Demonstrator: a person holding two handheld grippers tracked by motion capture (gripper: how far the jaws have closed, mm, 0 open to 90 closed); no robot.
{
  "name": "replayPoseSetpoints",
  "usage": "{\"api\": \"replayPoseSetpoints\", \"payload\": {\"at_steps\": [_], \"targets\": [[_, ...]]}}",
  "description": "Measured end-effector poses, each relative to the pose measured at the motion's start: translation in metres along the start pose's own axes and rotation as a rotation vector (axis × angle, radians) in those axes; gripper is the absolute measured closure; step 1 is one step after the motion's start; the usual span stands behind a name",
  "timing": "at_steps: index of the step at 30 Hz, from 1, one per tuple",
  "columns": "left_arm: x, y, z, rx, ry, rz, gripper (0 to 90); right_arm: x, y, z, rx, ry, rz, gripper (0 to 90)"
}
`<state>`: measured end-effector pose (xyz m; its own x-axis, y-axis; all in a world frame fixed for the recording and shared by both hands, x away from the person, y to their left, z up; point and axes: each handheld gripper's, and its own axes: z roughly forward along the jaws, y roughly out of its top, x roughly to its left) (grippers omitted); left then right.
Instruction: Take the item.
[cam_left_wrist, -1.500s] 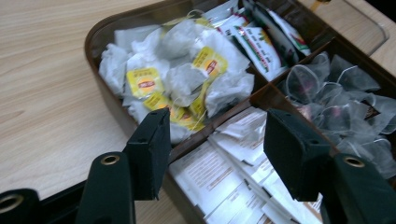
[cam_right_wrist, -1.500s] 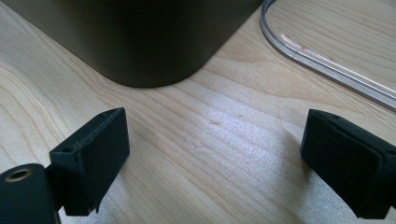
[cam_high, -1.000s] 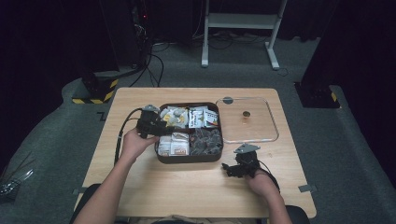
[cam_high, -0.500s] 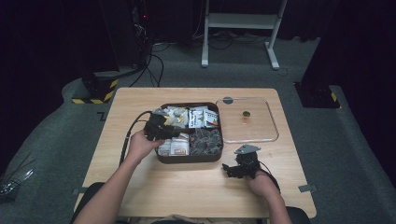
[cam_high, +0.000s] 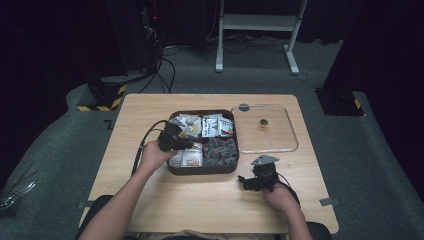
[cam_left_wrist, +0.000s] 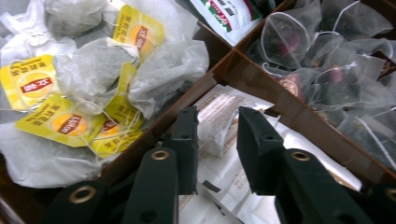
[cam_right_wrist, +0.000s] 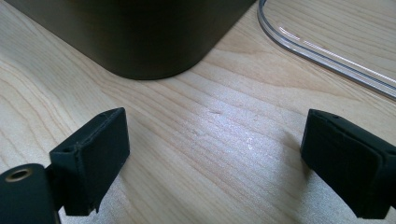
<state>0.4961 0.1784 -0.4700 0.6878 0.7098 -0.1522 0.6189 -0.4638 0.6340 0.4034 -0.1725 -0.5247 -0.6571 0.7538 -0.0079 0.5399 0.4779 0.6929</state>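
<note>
- Since a second ago, the left gripper (cam_high: 176, 141) has slid from the box's upper-left corner down into its lower-left compartment; the right gripper (cam_high: 254, 179) has not moved.
- Right gripper, lower right of the high view: resting on the table (cam_high: 210, 200), jaws wide apart, holding nothing, bare wood between them.
- Left gripper (cam_left_wrist: 215, 140), frame centre: jaws partly open around a white paper sachet (cam_left_wrist: 219, 122), not clamped.
- Box (cam_high: 202, 170): yellow-tagged tea bags (cam_left_wrist: 70, 123) upper left, mesh bags (cam_left_wrist: 322, 70) right.
- Clear lid (cam_high: 265, 129) lies beside the box, farther right.
</note>
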Motion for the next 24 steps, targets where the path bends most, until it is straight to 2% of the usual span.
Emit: {"api": "replayPoseSetpoints", "payload": {"at_steps": [4,11,16,24], "targets": [[0.0028,-0.0006,0.0002,0.004,-0.006,-0.009,74.6,0.0,0.0,0.0,0.0,0.0,0.0,7.9],[0.0028,-0.0003,-0.0009,0.021,0.016,0.013,85.4,0.0,0.0,0.0,0.0,0.0,0.0,7.9],[0.0022,0.0006,-0.0025,0.018,0.025,0.023,87.2,0.0002,-0.0001,-0.0001,0.001,0.0,0.002,7.9],[0.0046,0.0004,-0.0053,0.017,-0.003,0.002,87.5,0.0001,-0.0001,-0.0002,0.0,0.0,0.001,7.9]]}}
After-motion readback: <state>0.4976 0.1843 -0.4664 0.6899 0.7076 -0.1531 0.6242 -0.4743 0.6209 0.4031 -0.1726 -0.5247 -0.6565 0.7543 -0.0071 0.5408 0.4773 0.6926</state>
